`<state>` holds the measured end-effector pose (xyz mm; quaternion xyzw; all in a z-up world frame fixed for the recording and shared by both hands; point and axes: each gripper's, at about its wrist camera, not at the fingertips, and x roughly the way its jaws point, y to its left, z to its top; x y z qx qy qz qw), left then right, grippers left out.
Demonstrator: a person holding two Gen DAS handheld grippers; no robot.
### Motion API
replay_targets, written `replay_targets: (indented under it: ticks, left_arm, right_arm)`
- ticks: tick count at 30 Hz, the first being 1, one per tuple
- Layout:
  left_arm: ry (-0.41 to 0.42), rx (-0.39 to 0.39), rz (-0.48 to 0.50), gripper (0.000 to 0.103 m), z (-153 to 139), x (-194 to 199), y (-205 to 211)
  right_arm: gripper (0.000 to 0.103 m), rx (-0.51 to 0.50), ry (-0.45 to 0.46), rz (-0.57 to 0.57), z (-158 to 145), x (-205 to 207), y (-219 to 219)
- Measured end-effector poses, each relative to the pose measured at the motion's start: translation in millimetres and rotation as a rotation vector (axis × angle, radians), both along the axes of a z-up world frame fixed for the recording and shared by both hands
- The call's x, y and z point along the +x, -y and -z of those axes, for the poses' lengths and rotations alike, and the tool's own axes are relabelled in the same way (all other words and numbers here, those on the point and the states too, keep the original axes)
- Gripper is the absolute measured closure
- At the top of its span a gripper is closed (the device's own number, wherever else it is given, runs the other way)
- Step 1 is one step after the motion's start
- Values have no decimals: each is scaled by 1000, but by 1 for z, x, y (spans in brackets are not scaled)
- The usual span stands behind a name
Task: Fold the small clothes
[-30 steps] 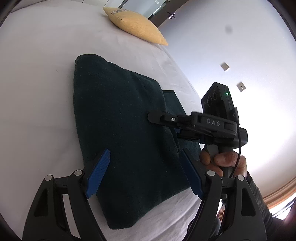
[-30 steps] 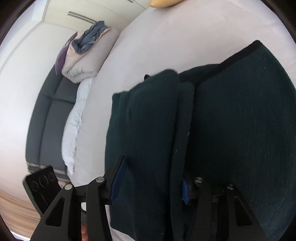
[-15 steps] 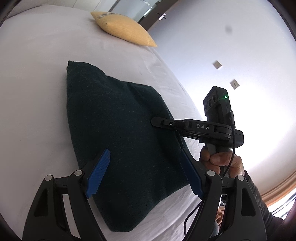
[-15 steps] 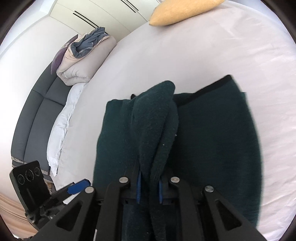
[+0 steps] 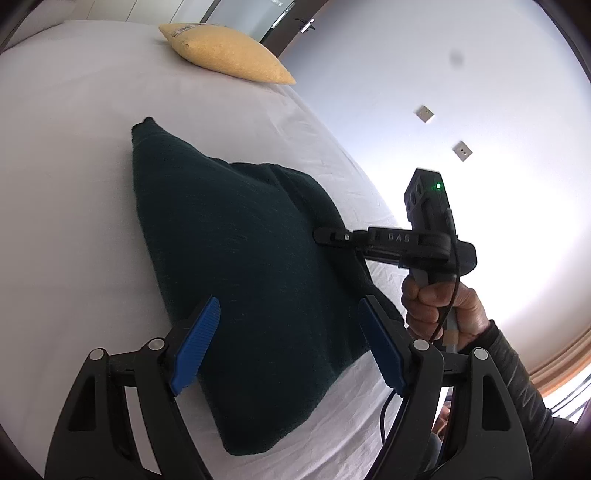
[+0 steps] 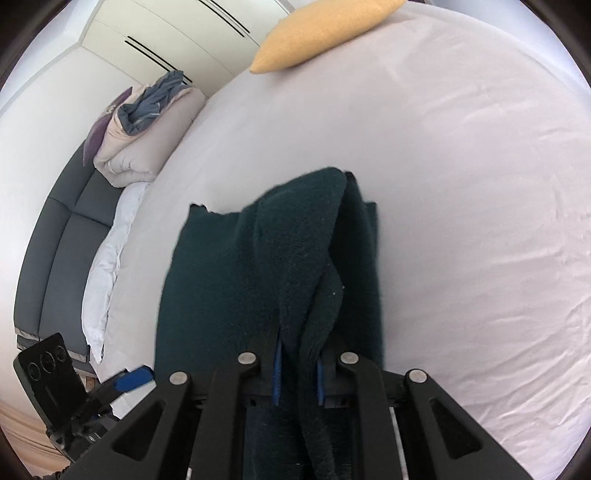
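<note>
A dark green cloth (image 5: 236, 236) lies folded on the white bed (image 5: 66, 184). My left gripper (image 5: 291, 347) is open and empty, hovering over the cloth's near end. My right gripper (image 6: 297, 380) is shut on a bunched edge of the dark green cloth (image 6: 295, 251) and lifts it off the sheet. In the left wrist view the right gripper (image 5: 325, 236) pinches the cloth's right edge, held by a hand (image 5: 436, 306).
A yellow pillow (image 5: 225, 51) lies at the far end of the bed, also in the right wrist view (image 6: 321, 29). A grey sofa (image 6: 55, 240) with a folded duvet (image 6: 144, 140) stands beside the bed. A white wall (image 5: 480, 92) is to the right.
My right gripper closed on the cloth's edge and lifted it, pulling the layer over. My left gripper stayed open and drew back slightly.
</note>
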<state>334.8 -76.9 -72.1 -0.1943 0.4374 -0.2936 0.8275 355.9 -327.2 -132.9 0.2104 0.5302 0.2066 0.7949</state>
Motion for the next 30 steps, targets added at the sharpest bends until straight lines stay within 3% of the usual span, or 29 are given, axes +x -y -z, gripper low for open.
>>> replay_targets:
  ticks: [8,13,18,20,22,24,26,30]
  left_arm:
    - [-18,18,-17,27,4,11,6]
    - [-67,52,-25,27,20,17,8]
    - [-87,50,-35,27,32,19,9]
    - [-87,50,-34,27,32,20,11]
    - [-84,55,-32,27,32,21,14]
    - [-86,59,-31,27,35,20,14]
    - [-87,63,-29,27,34,21,16]
    - [-82,69,-20,26,31,21,21]
  right_arm:
    - [89,21,1,15,12,-1,14]
    - [90,99,-12,49,25,-2,25]
    - [77,71,-25,48,3,-19,17]
    - [62,42,-8,21,-5,-33,11]
    - [61,-6,-5,-11,-5,-46,4]
    - [64,-44,-18,-38,0,-59,1]
    - [86,-76,-14,-27,3,-66,5]
    - [90,-8,-20,43,6,-68,30]
